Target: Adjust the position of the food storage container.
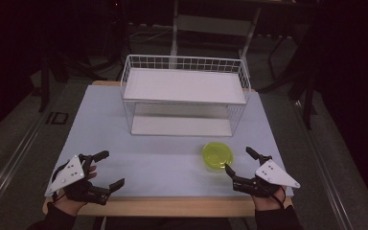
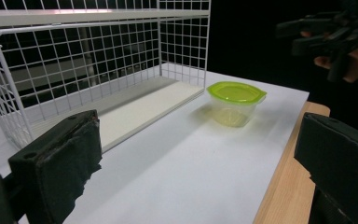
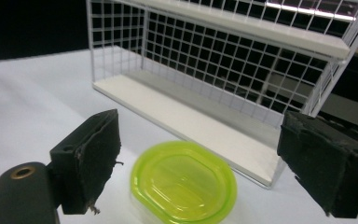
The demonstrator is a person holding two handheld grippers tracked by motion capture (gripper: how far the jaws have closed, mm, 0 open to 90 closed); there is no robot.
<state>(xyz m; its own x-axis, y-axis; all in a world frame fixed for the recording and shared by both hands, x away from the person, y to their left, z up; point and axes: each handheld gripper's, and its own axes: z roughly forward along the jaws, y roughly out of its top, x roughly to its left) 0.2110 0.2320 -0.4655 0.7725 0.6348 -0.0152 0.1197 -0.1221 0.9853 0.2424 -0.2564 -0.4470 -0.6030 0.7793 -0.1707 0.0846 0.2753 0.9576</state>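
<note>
1. Left gripper [image 1: 108,168]: held at the table's [image 1: 100,129] near left edge, jaws spread wide, nothing between them.
2. Wire shelf rack [image 1: 184,96]: stood at the far middle of the table, both shelves bare.
3. Lidded green tub [image 1: 217,155]: sat in front of the rack's right end, just beside the right gripper.
4. Right gripper [image 1: 239,160]: jaws gaped wide, holding nothing, tub [image 3: 184,183] lying ahead between them.

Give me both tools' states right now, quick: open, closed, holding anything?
Left tool: open, holding nothing, above the table's near left edge.
Right tool: open, holding nothing, jaws apart just short of the green-lidded container.
</note>
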